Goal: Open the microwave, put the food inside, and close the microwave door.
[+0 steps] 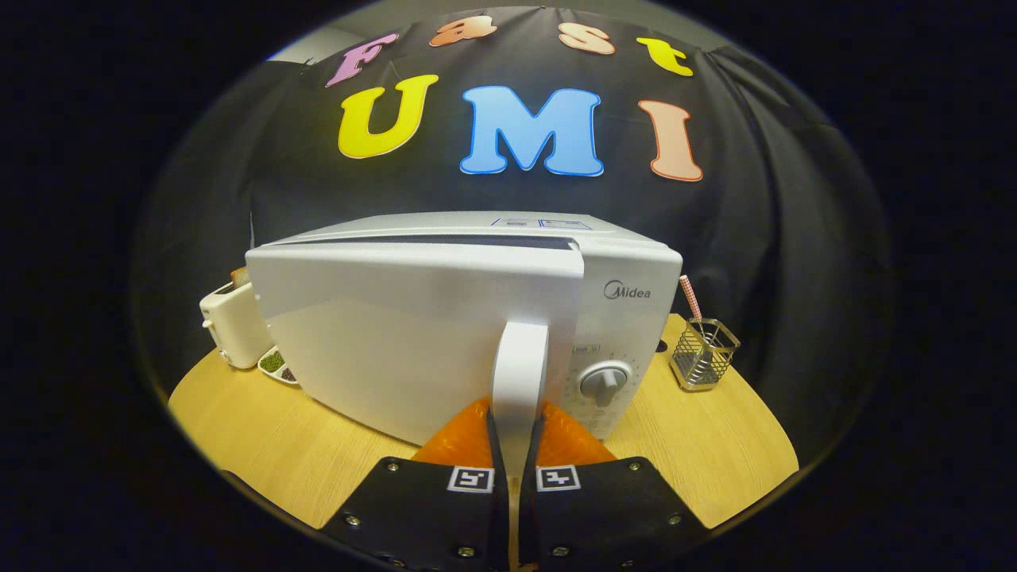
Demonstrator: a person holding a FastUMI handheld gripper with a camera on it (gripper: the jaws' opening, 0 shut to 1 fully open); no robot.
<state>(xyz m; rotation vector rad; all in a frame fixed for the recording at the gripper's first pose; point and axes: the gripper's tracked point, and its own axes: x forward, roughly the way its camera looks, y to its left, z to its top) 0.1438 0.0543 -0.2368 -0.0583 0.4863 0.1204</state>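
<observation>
The gripper (515, 445) has both fingers clamped on the handle (520, 373) of the microwave (445, 318), whose door (397, 334) stands slightly ajar just ahead. Beyond the fingers, left of the microwave, a toaster (230, 322) stands beside a small dish (278, 365) holding something green. To the right, a wire basket (704, 353) holds a striped straw (690, 298).

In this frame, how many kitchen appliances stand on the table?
2. The microwave is just ahead of the gripper, whose fingers clamp its door handle. The toaster stands beside the microwave's hinge side. Others may hide behind the microwave.
</observation>
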